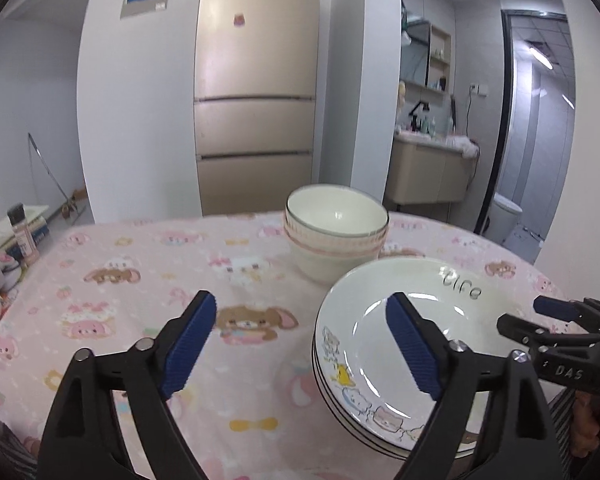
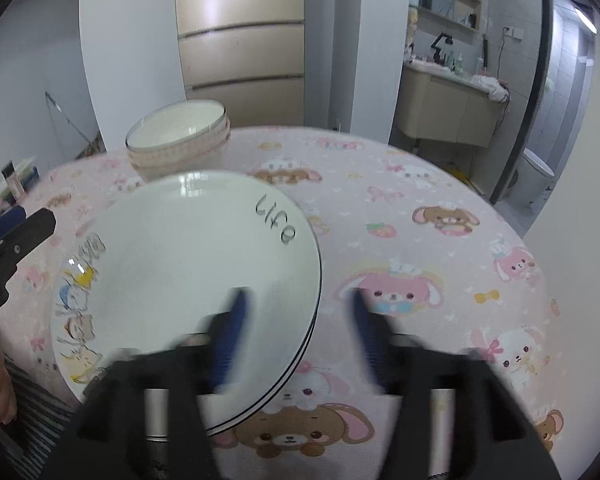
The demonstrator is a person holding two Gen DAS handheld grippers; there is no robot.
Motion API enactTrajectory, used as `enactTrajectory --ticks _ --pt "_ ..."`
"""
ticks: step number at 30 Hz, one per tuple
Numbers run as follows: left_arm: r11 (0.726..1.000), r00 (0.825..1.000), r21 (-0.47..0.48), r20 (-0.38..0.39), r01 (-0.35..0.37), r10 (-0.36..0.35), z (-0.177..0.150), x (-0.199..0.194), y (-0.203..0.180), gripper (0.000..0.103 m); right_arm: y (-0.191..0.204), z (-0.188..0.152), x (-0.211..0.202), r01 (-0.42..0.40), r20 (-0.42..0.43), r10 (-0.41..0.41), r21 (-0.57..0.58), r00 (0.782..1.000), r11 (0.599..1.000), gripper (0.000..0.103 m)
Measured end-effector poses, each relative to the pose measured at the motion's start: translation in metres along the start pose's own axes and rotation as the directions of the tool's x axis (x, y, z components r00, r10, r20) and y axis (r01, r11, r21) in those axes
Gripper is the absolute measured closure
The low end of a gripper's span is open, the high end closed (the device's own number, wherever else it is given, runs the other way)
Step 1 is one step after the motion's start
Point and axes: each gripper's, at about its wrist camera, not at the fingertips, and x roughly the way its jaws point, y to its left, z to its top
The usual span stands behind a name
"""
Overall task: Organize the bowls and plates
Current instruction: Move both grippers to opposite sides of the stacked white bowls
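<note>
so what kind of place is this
Most likely a small home flat: a table under a pink cartoon tablecloth stands before a tall fridge, and a bathroom with a vanity cabinet and a toilet opens beside it.

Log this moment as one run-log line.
left gripper: open, empty | right gripper: open, empty | plate stack: on table | bowl stack: behind plates
</note>
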Motion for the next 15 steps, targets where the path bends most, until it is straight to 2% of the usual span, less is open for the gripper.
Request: enactTrajectory --ticks 3,8,10,11,15 --pt "1.000 0.999 -0.002 0.045 0.007 -0.007 0.002 -0.007 0.000 0.014 -0.002 0.001 -0.009 0.003 0.052 -0.004 0.013 0.999 1.000 0.029" --pt "1.000 0.992 -0.017 0.122 0.016 -0.014 0.005 -0.020 0.003 0.003 -0.006 0.003 -0.021 0.000 0.117 -0.005 0.044 0.993 0.999 0.028" --pt "0.999 0.991 -0.026 0.136 0.024 -0.020 0.006 -0.022 0.004 0.002 -0.007 0.004 -0.026 0.004 0.150 -0.012 0.054 0.989 0.999 0.022" --pt "0.999 0.990 -0.029 0.142 0.020 -0.015 0.006 -0.023 0.005 0.002 -0.008 0.004 -0.029 0.004 0.166 -0.014 0.058 0.986 0.998 0.015" --pt "0.999 0.987 -0.034 0.158 0.008 -0.002 0.007 -0.025 0.006 0.001 -0.007 0.004 -0.037 -0.003 0.205 -0.008 0.052 0.979 0.999 0.015"
